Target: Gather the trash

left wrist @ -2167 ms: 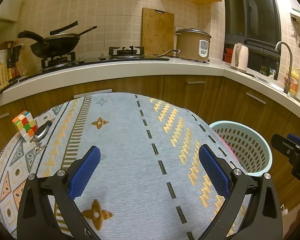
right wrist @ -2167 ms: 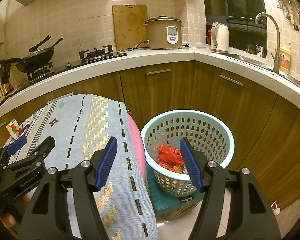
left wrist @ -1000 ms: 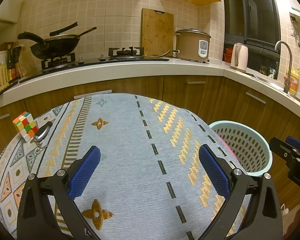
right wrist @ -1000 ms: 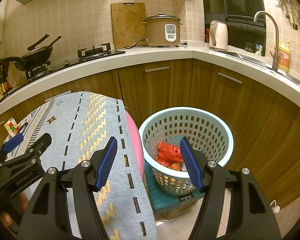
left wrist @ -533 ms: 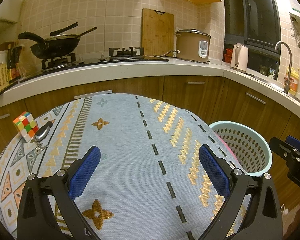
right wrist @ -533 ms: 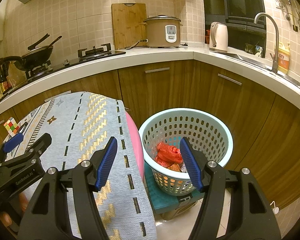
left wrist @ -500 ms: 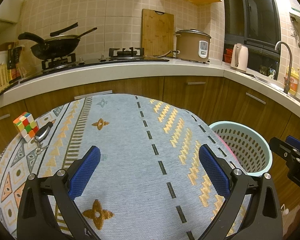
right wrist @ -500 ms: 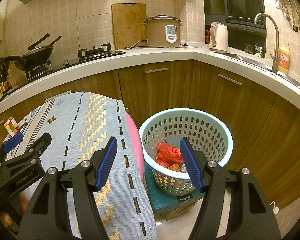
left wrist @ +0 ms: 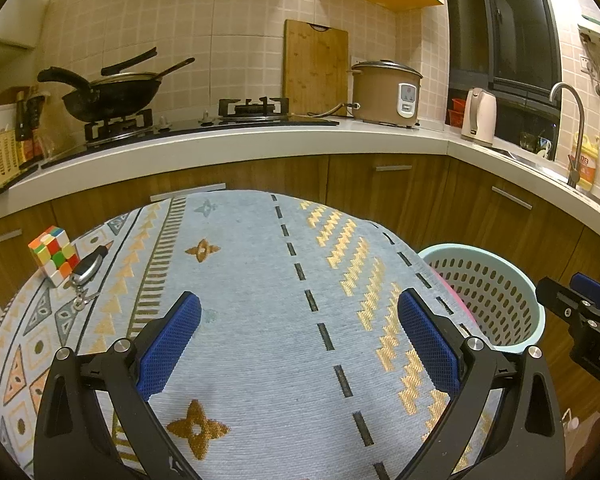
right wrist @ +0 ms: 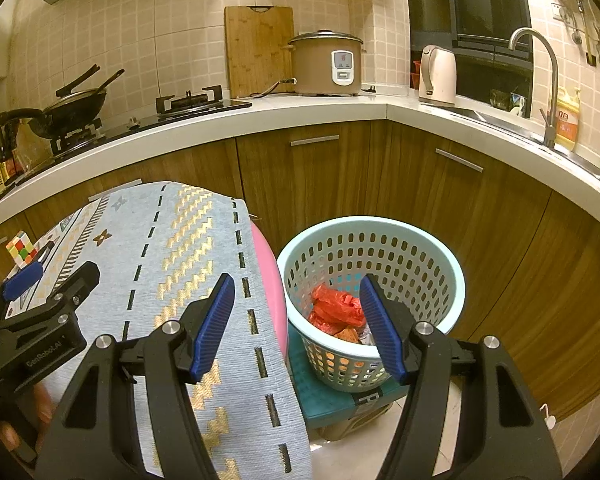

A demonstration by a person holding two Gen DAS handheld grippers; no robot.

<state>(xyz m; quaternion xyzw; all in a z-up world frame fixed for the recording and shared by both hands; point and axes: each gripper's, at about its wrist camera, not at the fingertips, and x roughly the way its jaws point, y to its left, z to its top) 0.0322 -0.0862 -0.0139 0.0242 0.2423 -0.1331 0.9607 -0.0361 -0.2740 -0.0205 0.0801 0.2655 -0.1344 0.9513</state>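
Observation:
A pale green perforated basket (right wrist: 420,248) stands on a teal stool to the right of the table; red crumpled trash (right wrist: 334,308) lies inside it. The basket also shows in the left wrist view (left wrist: 496,264). My right gripper (right wrist: 296,324) is open and empty, held above the table's right edge and the basket's near rim. My left gripper (left wrist: 298,344) is open and empty, hovering over the patterned cloth on the table (left wrist: 260,264). No trash shows on the cloth.
A Rubik's cube (left wrist: 54,249) and a car key with ring (left wrist: 85,270) lie at the table's far left. A kitchen counter (left wrist: 260,136) with wok, stove, rice cooker and kettle curves behind. Wooden cabinets stand close behind the basket.
Almost nothing has moved. The right gripper drifted very slightly; both grippers stay open and empty.

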